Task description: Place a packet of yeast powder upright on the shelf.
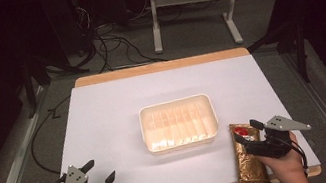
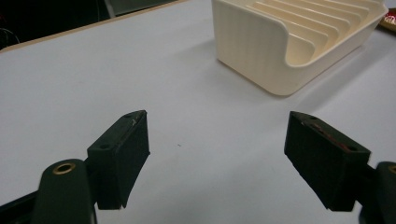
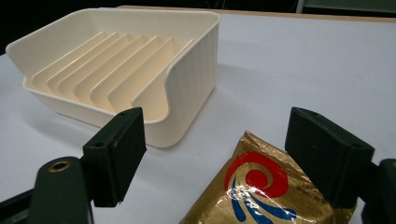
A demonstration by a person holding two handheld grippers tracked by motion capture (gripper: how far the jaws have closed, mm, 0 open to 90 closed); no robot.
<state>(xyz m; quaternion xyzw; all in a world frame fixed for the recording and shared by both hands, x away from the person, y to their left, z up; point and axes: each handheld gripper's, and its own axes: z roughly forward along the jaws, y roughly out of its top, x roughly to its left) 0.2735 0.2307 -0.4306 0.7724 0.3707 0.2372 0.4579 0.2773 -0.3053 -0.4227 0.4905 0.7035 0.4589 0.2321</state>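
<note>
Both hands come in from the near edge of the table (image 1: 103, 107), w/ wrists low and grippers aimed toward the far side. Left gripper (image 1: 98, 172) sits at the near left corner, jaws spread wide w/ nothing btwn them, just bare white tabletop. Right gripper (image 1: 246, 130) is at the near right, hovering over the gold packet (image 1: 248, 163), jaws released and wide apart, one on either side of the packet's far end, pads not pressing it. Packet lies flat just right of the cream slotted tray (image 1: 179, 123) in the middle. Label-wise: red swirl w/ blue strokes on gold foil; the small print is too tiny to read.
</note>
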